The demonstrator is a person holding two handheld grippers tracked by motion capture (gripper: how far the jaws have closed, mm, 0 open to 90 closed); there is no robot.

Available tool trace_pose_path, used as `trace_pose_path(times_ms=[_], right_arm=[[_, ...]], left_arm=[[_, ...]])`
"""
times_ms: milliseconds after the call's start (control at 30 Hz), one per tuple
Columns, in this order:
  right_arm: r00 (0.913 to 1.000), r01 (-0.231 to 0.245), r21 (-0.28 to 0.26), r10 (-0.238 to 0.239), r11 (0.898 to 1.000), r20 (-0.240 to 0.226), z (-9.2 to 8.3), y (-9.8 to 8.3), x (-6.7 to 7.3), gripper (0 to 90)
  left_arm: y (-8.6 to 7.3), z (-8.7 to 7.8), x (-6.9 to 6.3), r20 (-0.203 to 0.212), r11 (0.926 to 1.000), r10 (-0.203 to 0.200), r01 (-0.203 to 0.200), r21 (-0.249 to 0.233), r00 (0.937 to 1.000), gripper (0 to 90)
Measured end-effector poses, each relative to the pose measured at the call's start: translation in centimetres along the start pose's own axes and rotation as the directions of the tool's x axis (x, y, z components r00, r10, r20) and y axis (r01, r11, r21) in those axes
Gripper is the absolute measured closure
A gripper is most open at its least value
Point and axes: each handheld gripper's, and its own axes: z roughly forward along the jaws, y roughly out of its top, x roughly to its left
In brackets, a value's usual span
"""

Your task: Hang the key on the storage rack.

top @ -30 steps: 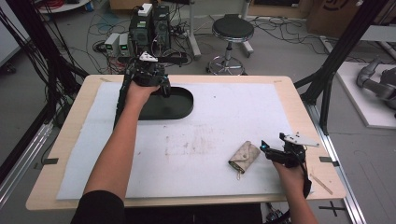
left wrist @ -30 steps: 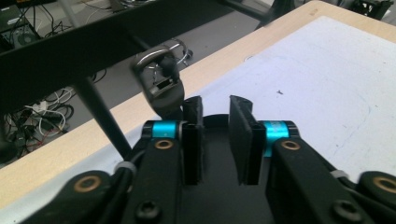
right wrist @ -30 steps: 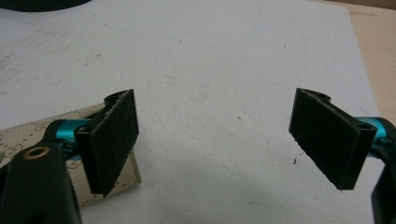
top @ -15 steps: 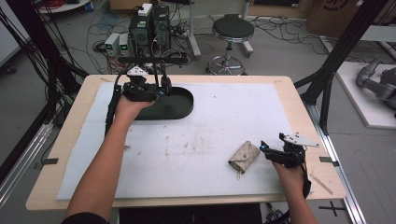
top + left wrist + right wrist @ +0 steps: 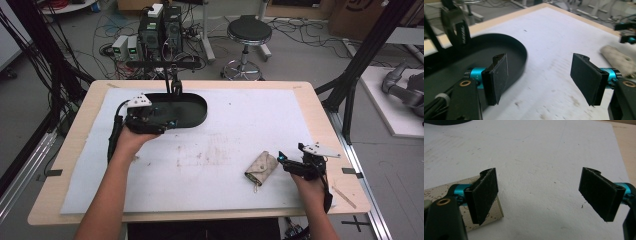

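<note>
Pouch (image 5: 262, 168): a small beige patterned key pouch, lying flat on the white mat (image 5: 240, 125) at about four o'clock from the table's middle, just beside my right gripper (image 5: 283, 161) on its nine o'clock side. In the right gripper view its corner (image 5: 487, 212) sits beside my left-hand pad, not between the pads. Those jaws stand wide apart with nothing between them. My left gripper (image 5: 170, 123) hangs over the near rim of the black oval tray (image 5: 197, 106) at about ten o'clock; its jaws have just been opening and hold nothing.

I judge the pouch light, soft and floppy, likely coated fabric or leather, so somewhat slick but hardly fragile. Something small dangles at its near end, perhaps a key ring; the view is too coarse to be sure. I would pinch across the short width at mid-body, pads flat on both faces.
</note>
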Motion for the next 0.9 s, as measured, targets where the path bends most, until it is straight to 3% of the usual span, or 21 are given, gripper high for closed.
trace_pose_path(times_ms=[233, 367, 700, 800, 900], right_arm=[[1.0000, 0.001, 0.002, -0.001, 1.000, -0.001, 0.1, 0.0, 0.1, 16.2], [1.0000, 0.005, 0.000, -0.005, 1.000, -0.004, 0.1, 0.0, 0.1, 16.2], [1.0000, -0.006, -0.004, 0.006, 1.000, -0.004, 0.5, 0.3, 0.4, 16.2], [1.0000, 0.000, -0.008, 0.000, 1.000, -0.010, 0.5, 0.4, 0.7, 16.2], [0.9999, -0.013, -0.012, 0.013, 1.000, -0.005, 0.4, 0.4, 0.5, 16.2]], left_arm=[[-1.9, -0.4, -1.0, 0.019, 1.0000, -0.002, 0.002, -0.006, 0.9998, 28.6], [-2.8, -0.5, -1.6, 0.005, 0.9996, 0.024, -0.024, 0.016, 0.9997, 28.6], [-5.4, -0.7, -2.7, -0.005, 0.9990, 0.028, -0.027, 0.035, 0.9996, 25.2], [-6.2, -1.0, -3.0, 0.014, 0.9991, 0.041, -0.041, -0.006, 0.9991, 17.5], [-6.5, -1.2, -3.1, 0.008, 0.9989, 0.043, -0.043, -0.018, 0.9990, 17.2]])
